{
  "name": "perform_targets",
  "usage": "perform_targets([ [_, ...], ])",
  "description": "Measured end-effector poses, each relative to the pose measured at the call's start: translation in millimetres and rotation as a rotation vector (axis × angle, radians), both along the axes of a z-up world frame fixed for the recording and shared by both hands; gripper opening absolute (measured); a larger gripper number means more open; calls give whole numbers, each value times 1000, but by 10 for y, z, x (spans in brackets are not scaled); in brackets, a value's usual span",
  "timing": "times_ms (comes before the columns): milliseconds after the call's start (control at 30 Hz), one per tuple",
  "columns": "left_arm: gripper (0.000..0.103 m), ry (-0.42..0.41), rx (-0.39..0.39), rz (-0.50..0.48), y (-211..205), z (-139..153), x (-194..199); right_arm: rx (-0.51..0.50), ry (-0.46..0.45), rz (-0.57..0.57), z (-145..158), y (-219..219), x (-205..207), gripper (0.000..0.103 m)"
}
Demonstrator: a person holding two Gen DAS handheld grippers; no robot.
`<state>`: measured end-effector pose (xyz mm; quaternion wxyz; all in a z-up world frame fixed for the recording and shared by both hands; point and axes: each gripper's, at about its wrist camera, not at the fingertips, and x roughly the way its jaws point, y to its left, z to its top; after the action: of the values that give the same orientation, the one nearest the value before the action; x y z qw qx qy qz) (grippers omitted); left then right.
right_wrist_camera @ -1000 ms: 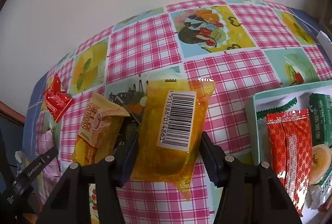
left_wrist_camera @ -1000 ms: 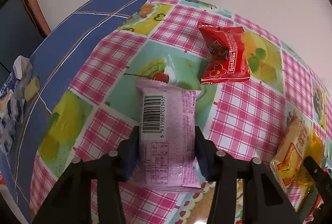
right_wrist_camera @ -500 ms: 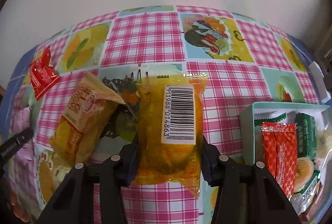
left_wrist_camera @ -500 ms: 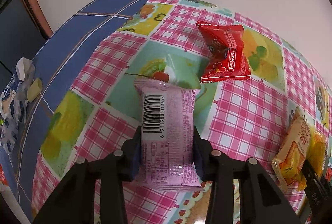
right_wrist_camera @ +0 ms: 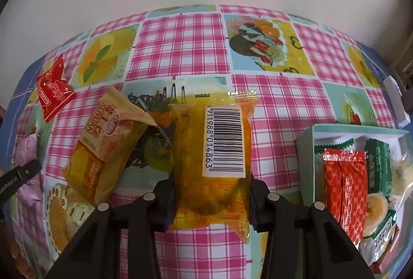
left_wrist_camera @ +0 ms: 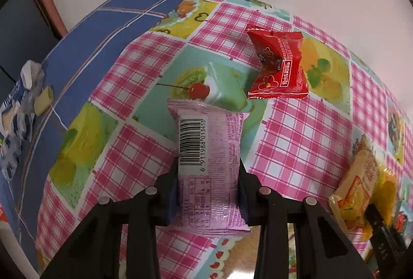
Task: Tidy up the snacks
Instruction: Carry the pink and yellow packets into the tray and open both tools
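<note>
A pink snack packet [left_wrist_camera: 214, 149], barcode side up, lies on the checked tablecloth [left_wrist_camera: 296, 139]. My left gripper [left_wrist_camera: 209, 175] is shut on it, pads pressed to both long sides. In the right wrist view a yellow snack packet [right_wrist_camera: 191, 149] with a barcode label sits between my right gripper [right_wrist_camera: 211, 191]. Those jaws are closing, and the pads touch the packet's sides. An orange-yellow packet [right_wrist_camera: 103, 149] lies just left of it. A red packet [left_wrist_camera: 278, 67] rests farther back. The mint-green tray [right_wrist_camera: 361, 128] at the right holds several snacks.
A crumpled white and blue wrapper [left_wrist_camera: 18, 108] lies on the blue cloth at the far left. A white wall stands right behind the table. A white object [right_wrist_camera: 395, 100] sits at the table's right edge behind the tray.
Both grippers' jaws have narrowed onto their packets. The right wrist view has rolled, so the yellow packet now stands straight between the fingers. The left gripper has stayed in place.
</note>
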<state>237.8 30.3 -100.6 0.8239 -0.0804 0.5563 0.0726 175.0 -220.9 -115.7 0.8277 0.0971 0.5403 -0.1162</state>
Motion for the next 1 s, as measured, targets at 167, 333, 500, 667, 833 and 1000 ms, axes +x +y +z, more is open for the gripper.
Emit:
perform_targets([
  [167, 39, -23, -24, 4, -22, 157, -75, 37, -12, -18, 109, -32, -20, 44],
  [333, 39, -68, -42, -10, -110, 425, -175, 52, -40, -35, 355, -100, -113, 44],
  [500, 39, -100, -64, -47, -293, 661, -310, 52, -52, -49, 555, -181, -251, 44],
  [667, 39, -120, -66, -89, -452, 806, -431, 38, -51, -57, 706, -243, -412, 44],
  [833, 39, -136, -64, -127, -608, 924, -609, 27, -64, -59, 859, -274, -617, 44],
  [1000, 39, -156, -67, -167, -757, 1023, -870, 25, -77, -61, 970, -279, -828, 44],
])
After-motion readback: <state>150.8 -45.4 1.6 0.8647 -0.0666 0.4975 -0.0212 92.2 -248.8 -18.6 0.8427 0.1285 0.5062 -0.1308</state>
